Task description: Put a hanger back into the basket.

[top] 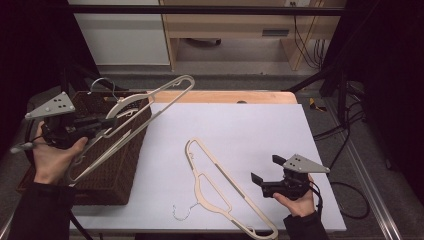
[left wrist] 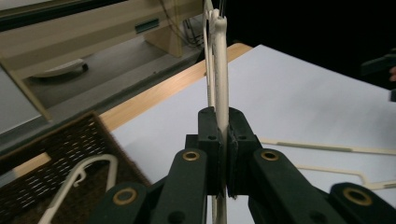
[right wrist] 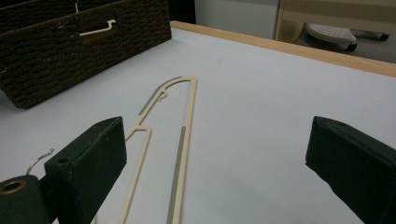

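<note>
High view has the left hand-held gripper [top: 107,120] clamped on a cream hanger [top: 150,102] over the wicker basket [top: 120,165], probably for dropping in, while the right hand-held gripper [top: 265,175] waits wide open and empty near the counter's [top: 240,125] second hanger [top: 220,185].

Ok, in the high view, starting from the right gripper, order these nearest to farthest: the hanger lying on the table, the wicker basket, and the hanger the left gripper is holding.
1. Hanger on the table, just left of the right gripper.
2. Wicker basket, at the table's left edge.
3. Held hanger, raised over the basket in the left gripper.
</note>
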The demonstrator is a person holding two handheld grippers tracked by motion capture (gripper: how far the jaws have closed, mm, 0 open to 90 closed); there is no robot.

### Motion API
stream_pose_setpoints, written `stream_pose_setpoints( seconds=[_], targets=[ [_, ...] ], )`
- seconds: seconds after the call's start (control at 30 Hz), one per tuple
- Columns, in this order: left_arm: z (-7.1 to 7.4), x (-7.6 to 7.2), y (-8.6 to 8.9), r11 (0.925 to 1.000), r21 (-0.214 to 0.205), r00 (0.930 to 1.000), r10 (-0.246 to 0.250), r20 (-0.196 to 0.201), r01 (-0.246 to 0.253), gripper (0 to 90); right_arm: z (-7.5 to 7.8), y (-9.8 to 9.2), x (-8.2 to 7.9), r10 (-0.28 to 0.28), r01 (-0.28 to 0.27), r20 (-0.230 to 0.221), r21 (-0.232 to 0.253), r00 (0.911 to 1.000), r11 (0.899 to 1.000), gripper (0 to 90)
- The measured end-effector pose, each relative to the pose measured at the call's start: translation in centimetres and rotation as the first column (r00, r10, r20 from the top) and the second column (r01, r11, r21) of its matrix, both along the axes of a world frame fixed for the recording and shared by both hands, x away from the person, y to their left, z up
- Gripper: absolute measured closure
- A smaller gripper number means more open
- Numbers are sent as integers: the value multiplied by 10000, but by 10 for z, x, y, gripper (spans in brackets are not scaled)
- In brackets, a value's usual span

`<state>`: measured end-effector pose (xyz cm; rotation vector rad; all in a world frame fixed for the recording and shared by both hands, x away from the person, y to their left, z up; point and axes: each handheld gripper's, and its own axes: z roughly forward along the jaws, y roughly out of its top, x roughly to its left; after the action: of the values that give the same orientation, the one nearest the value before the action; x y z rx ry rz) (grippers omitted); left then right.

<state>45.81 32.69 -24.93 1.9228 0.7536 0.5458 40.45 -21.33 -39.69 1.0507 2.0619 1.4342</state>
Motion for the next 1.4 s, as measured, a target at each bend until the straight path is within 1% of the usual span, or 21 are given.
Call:
stream_pose_setpoints(
  seconds=[0.03, 0.07, 0.1, 0.13, 0.2, 0.3, 0.37, 0.43, 0.47, 0.53, 0.6, 0.67, 0.73, 0.83, 0.9, 1.07, 1.1, 1.13, 1.17, 1.3, 1.4],
  targets=[
    [-1, 6, 11, 9998, 75, 9998, 208, 65, -208, 865, 0, 0, 0, 29, -29, 23, 2, 10000, 10000, 54],
    [-1, 6, 11, 9998, 75, 9998, 208, 65, -208, 865, 0, 0, 0, 29, -29, 23, 2, 10000, 10000, 54],
    [-2, 11, 21, 9993, 40, 9993, 362, 32, -362, 865, 0, 1, 0, 8, -8, -4, 17, 10000, 10000, 54],
    [-2, 11, 21, 9993, 40, 9993, 362, 32, -362, 865, 0, 1, 0, 8, -8, -4, 17, 10000, 10000, 54],
    [-4, 17, 31, 9981, 148, 9981, 608, -127, -606, 865, -1, 1, 1, 13, -13, 3, -6, 10000, 10000, 54],
    [-7, 23, 43, 9939, 522, 9950, 985, -184, -974, 865, -1, 2, 1, -6, 6, -43, -13, 10000, 10000, 54],
    [-9, 27, 51, 9932, 465, 9939, 1077, -214, -1067, 865, -1, 2, 1, -35, 35, -51, -23, 10000, 10000, 54],
    [-14, 30, 62, 9941, 197, 9938, 1073, -277, -1068, 865, -1, 2, 1, -27, 27, -57, -12, 10000, 10000, 54],
    [-14, 30, 62, 9941, 197, 9938, 1073, -277, -1068, 865, -1, 2, 1, -27, 27, -57, -12, 10000, 10000, 54],
    [-17, 33, 70, 9933, 177, 9925, 1148, -410, -1142, 865, -1, 2, 1, -19, 19, -56, 28, 10000, 10000, 54],
    [-20, 36, 77, 9915, 329, 9905, 1276, -502, -1261, 865, -1, 2, 1, -20, 20, -61, 25, 10000, 10000, 54],
    [-24, 38, 86, 9893, 338, 9881, 1434, -561, -1417, 865, -1, 1, 1, 2, -2, -68, 8, 10000, 10000, 54],
    [-28, 39, 94, 9884, 154, 9865, 1520, -606, -1513, 865, -2, 2, 1, -24, 24, -86, -6, 10000, 10000, 54],
    [-36, 40, 107, 9856, 131, 9825, 1691, -781, -1686, 865, -3, 3, 2, 17, -17, -114, -23, 9999, 10000, 53],
    [-38, 40, 110, 9845, 169, 9809, 1755, -840, -1747, 865, -3, 3, 2, 22, -23, -109, -25, 9999, 10000, 53],
    [-52, 40, 120, 9805, 287, 9744, 1965, -1090, -1945, 865, -4, 4, 2, 30, -31, -142, -54, 9999, 10000, 54],
    [-52, 40, 120, 9805, 287, 9744, 1965, -1090, -1945, 865, -4, 4, 2, 30, -31, -142, -54, 9999, 10000, 54],
    [-56, 40, 123, 9806, 431, 9737, 1948, -1184, -1910, 865, -4, 4, 2, 50, -51, -140, -56, 9999, 10000, 54],
    [-56, 40, 123, 9806, 431, 9737, 1948, -1184, -1910, 865, -4, 4, 2, 50, -51, -140, -56, 9999, 10000, 54],
    [-67, 39, 126, 9823, 507, 9722, 1857, -1427, -1802, 866, -4, 4, 3, 52, -53, -131, -49, 9999, 10000, 54],
    [-75, 39, 127, 9819, 737, 9691, 1846, -1638, -1745, 866, -4, 5, 2, 83, -84, -174, -51, 9998, 10000, 54]
  ],
)
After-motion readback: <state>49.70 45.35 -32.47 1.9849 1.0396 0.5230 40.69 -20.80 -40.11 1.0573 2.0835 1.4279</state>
